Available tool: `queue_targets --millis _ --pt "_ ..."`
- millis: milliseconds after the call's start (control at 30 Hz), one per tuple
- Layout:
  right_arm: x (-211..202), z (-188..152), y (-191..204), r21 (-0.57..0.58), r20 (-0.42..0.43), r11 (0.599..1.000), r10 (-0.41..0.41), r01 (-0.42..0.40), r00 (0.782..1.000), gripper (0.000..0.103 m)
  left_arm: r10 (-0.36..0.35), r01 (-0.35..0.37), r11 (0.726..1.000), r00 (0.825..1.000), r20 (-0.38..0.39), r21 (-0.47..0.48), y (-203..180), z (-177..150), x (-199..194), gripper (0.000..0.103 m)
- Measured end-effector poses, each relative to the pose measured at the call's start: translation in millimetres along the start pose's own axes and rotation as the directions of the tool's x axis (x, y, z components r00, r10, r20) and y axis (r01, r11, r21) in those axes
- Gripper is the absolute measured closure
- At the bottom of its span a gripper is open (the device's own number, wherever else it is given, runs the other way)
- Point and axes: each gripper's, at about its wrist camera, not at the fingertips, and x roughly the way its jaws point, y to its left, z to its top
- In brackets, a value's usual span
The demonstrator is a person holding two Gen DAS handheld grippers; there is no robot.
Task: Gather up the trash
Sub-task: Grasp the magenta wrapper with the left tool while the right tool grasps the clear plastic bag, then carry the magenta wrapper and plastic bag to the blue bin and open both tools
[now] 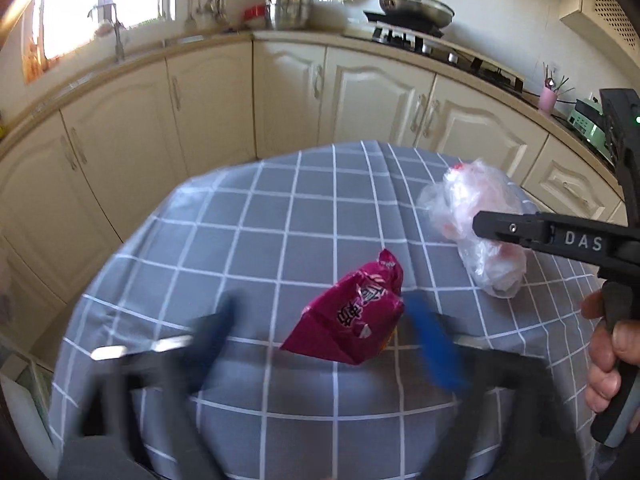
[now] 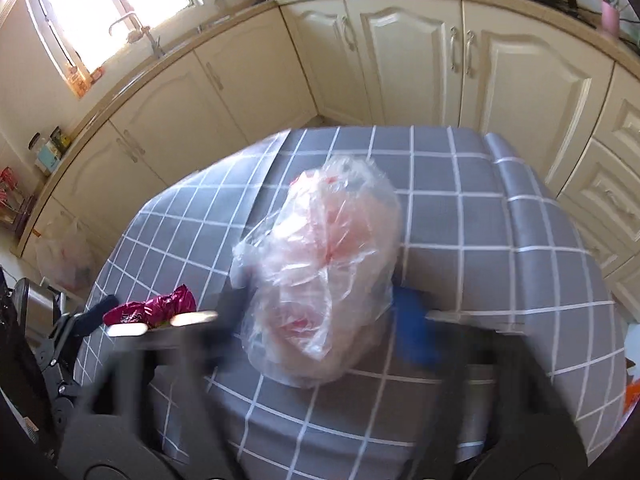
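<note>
Grippers first: your left gripper (image 1: 320,320) has its blurred fingers on either side of the magenta snack wrapper (image 1: 350,314), the blue-padded finger (image 1: 434,348) close against the wrapper's right edge and the dark one standing clear on the left, so the jaws are not pressing on it. Your right gripper (image 2: 316,312) straddles the crumpled clear plastic bag (image 2: 320,272) in the same way; motion blur hides whether its pads touch the film, and I cannot tell if you have a hold.

From the left wrist view, your right hand (image 1: 608,356) shows at the right edge, wrapped around the handle of its gripper.

Both pieces of trash lie on the table under a grey tablecloth (image 1: 248,240) with a white grid. The wrapper sits near the middle, the plastic bag to its right and a little farther from you, the two apart.

Beyond the table run cream cabinets (image 1: 360,96) under a tan counter. A frying pan (image 1: 416,6) sits on the hob at far right, and a tap (image 2: 136,28) stands by the bright window at far left.
</note>
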Motion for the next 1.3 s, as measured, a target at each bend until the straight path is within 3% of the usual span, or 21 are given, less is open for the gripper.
queue_targets --millis 33,67,300,500,700,1000,1167,1300 --pt "-3 -3 1 -0.010 0.003 1.000 0.006 -0.006 1.000 0.057 -0.006 0.006 1.000 1.000 -0.013 -0.012 2 0 4 0.068" --pt "-5 -6 2 -0.012 0.006 1.000 0.013 -0.013 1.000 0.059 -0.010 0.010 1.000 1.000 -0.008 -0.028 5 0 3 0.072" --pt "-57 -32 -9 -0.018 0.084 0.999 0.048 -0.046 0.995 0.063 -0.038 0.041 0.998 0.998 0.056 -0.048 1 -9 -18 0.073" --pt "-123 -60 -40 0.015 0.178 0.996 0.079 -0.083 0.981 0.063 -0.079 0.080 0.997 0.991 0.112 -0.003 -38 -25 -61 0.073" --pt "-189 -89 -83 0.069 0.273 0.992 0.081 -0.103 0.959 0.063 -0.149 0.138 0.988 0.974 0.168 0.076 -103 -36 -105 0.073" --pt "-268 -147 -168 0.180 0.367 0.982 -0.013 -0.057 0.930 0.063 -0.278 0.240 0.948 0.944 0.179 0.208 -218 -63 -138 0.073" --pt "-300 -190 -230 0.285 0.376 0.958 -0.120 0.008 0.919 0.063 -0.375 0.332 0.902 0.919 0.119 0.276 -297 -84 -136 0.073" --pt "-313 -234 -290 0.406 0.338 0.912 -0.218 0.067 0.916 0.063 -0.450 0.413 0.849 0.892 0.041 0.329 -363 -110 -129 0.073"
